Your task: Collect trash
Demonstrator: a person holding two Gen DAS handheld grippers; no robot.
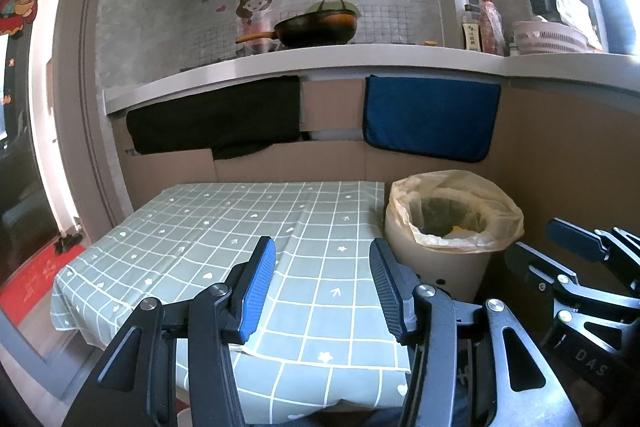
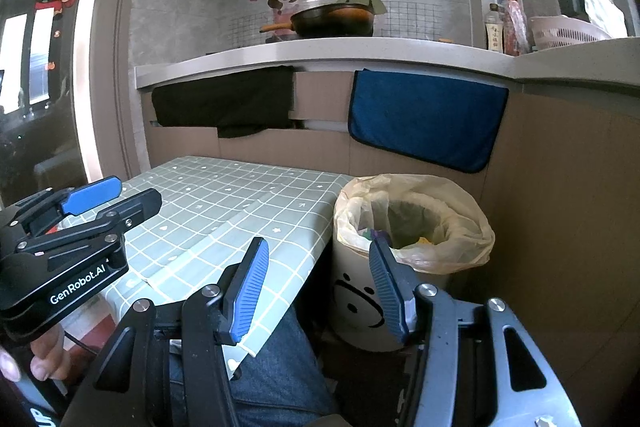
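We held both grippers low in front of the small table point(image 1: 224, 227), which was covered by a green checked cloth point(image 2: 224, 203). Our left gripper point(image 1: 320, 283) hung above the near part of the cloth with its jaws spread wide and nothing between them. Our right gripper point(image 2: 320, 287) was more to the right, over the gap between the table edge and the trash bin point(image 2: 360, 307); its jaws were also spread and empty. The bin stood on the floor just beside the right edge of the table, lined with a pale plastic bag point(image 1: 456, 211), and some scraps of trash point(image 2: 420, 239) lay already inside it. On the cloth itself we could see no loose trash, so we judged that the collecting was near its end or finished. To do this step well, we thought it best to look once more over the whole cloth and the floor near the bin before moving, and to keep the open jaws away from the thin bag rim, which could catch and pull.
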